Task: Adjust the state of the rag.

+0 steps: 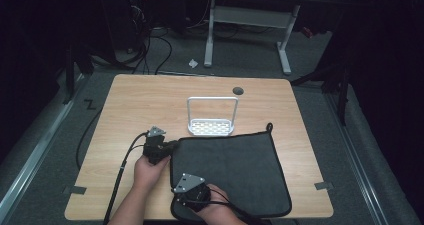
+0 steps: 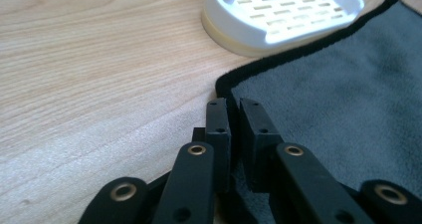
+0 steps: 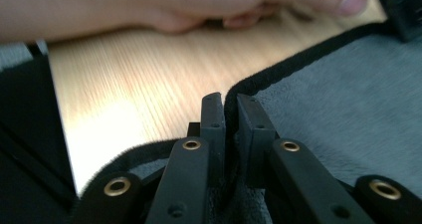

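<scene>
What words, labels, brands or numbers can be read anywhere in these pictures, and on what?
None: no readable text stands on anything here.
The grey cloth, the white rack and the wooden table carry no print.
A dark zigzag mark on the floor left of the table is not legible writing.

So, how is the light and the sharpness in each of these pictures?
High view: dark surroundings, table lit, white rack overexposed. Left gripper view: grey cloth sharp, rack glaring, near tongs soft. Right gripper view: hand blurred, glare on wood.

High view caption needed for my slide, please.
Two hand-held grippers, left and right, pinch a grey cloth's left edge beside a white rack.
</scene>
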